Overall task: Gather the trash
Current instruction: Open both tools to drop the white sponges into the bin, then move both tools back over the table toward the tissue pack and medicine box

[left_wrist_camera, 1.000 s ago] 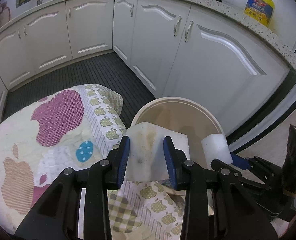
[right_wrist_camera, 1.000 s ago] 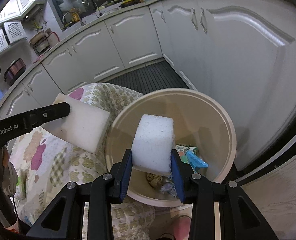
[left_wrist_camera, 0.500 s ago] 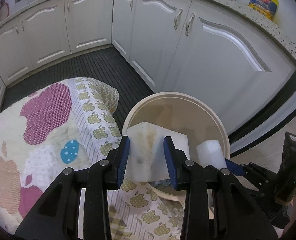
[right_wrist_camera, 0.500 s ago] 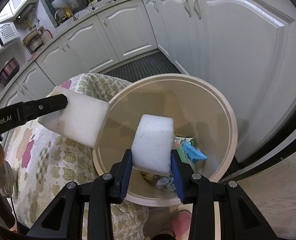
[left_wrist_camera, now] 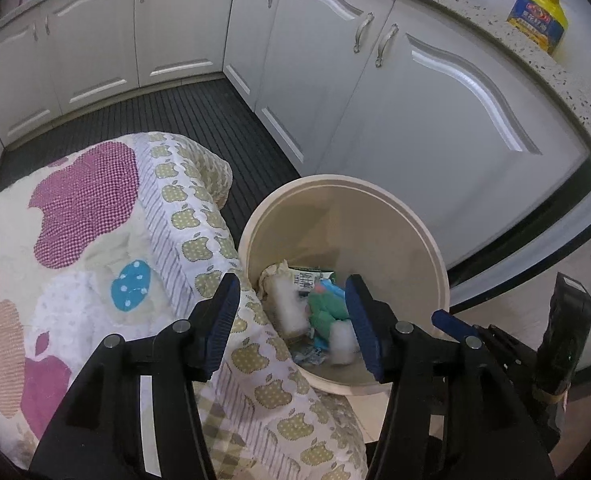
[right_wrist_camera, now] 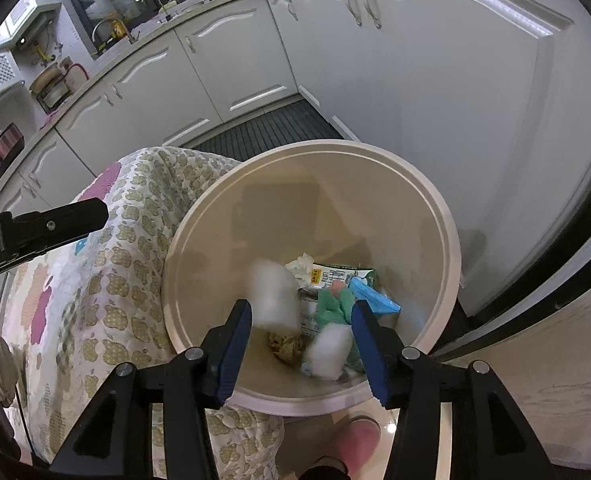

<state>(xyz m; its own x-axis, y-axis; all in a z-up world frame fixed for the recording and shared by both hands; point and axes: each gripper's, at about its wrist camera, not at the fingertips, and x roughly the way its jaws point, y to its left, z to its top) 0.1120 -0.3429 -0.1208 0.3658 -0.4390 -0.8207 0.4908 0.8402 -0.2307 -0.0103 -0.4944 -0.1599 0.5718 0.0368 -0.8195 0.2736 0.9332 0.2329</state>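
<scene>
1. Left wrist view: the left hand-held gripper (left_wrist_camera: pixel 291 320) is wide open and holds nothing. It hovers over the near-left rim of the beige trash bin (left_wrist_camera: pixel 435 248), which stands on the floor beside the quilt (left_wrist_camera: pixel 95 240) with apple pattern.
2. In the same view I count two white foam blocks in the bin: a larger one (left_wrist_camera: pixel 289 304) near the left wall and a smaller one (left_wrist_camera: pixel 341 344) near the front. Both look blurred, so I judge they are just landing.
3. Around them lie other trash: one printed carton (left_wrist_camera: pixel 309 278), one green item (left_wrist_camera: pixel 327 308) and one blue wrapper (left_wrist_camera: pixel 331 286). One yellow oil bottle (left_wrist_camera: pixel 537 20) stands on the table at the far right.
4. Right wrist view: the right hand-held gripper (right_wrist_camera: pixel 301 334) is also fully open and empty, above the near rim of the bin (right_wrist_camera: pixel 447 240).
5. Here again two foam blocks: the larger (right_wrist_camera: pixel 273 296) and the smaller (right_wrist_camera: pixel 329 348), both inside the bin, blurred. One crumpled brown paper (right_wrist_camera: pixel 285 344) lies between them.
6. My judgement: the dropping step is finished for these two pieces. The next move calls for lifting both grippers away from the bin and looking for more trash; none is visible outside the bin in these views.
</scene>
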